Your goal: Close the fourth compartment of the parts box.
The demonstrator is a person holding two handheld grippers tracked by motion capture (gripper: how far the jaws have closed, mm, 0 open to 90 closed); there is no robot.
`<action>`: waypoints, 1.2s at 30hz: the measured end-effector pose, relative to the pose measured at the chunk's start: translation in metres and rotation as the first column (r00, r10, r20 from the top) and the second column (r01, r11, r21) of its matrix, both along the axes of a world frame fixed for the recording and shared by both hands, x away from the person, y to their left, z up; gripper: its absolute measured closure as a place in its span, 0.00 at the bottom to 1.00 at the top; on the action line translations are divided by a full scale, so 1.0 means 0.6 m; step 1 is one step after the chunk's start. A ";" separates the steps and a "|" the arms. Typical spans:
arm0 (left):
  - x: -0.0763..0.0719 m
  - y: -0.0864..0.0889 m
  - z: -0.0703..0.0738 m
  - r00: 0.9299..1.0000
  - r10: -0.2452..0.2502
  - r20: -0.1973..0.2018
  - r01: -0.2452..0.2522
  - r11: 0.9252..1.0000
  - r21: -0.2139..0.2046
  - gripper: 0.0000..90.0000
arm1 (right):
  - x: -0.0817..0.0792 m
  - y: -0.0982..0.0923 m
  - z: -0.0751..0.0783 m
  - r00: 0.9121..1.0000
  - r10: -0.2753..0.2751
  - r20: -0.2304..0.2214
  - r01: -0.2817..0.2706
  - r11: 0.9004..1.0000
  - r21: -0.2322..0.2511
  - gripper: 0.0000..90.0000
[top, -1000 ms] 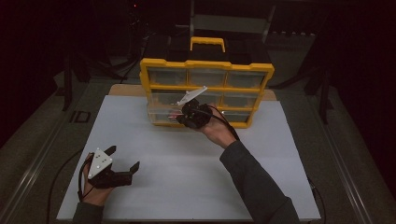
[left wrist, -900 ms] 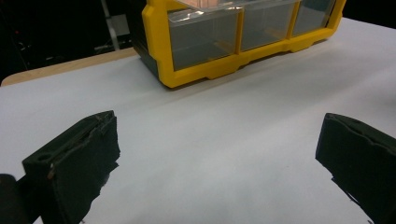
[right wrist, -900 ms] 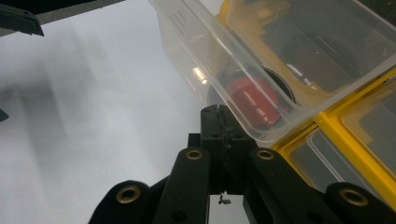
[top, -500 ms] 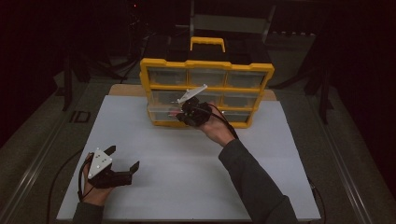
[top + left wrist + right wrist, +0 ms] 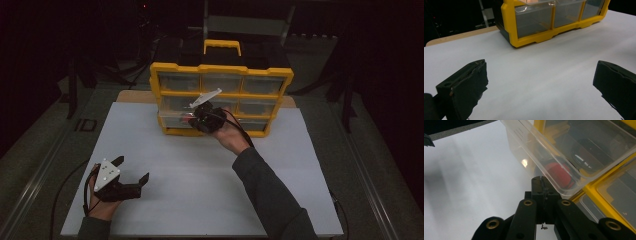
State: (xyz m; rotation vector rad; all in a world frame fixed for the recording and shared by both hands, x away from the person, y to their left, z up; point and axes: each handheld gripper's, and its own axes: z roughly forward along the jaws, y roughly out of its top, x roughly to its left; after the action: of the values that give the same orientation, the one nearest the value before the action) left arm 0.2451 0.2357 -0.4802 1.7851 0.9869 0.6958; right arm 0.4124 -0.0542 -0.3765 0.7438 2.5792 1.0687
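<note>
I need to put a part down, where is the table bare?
Bare: the white table between the left tongs and the yellow organizer, and the strip right of the sleeve. Crowded: at the clear drawer, where the right tongs sit.

Since a second ago the right gripper [image 5: 196, 116], jaws closed at the clear drawer [image 5: 564, 152] of the yellow organizer [image 5: 220, 70], has tilted its grey plate [image 5: 206, 96] slightly more upright.

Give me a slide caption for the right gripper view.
Shut right gripper at the front edge of a pulled-out clear drawer holding a red object.
</note>
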 end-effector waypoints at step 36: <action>0.000 0.000 0.000 1.000 0.000 0.001 0.000 1.000 0.001 0.00 | 0.020 -0.002 -0.005 0.998 -0.053 0.018 0.052 0.998 0.027 1.00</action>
State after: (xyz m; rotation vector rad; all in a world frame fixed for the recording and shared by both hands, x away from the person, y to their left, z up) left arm 0.2451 0.2356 -0.4802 1.7853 0.9856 0.6973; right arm 0.4246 -0.0552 -0.3796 0.7995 2.5200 1.0909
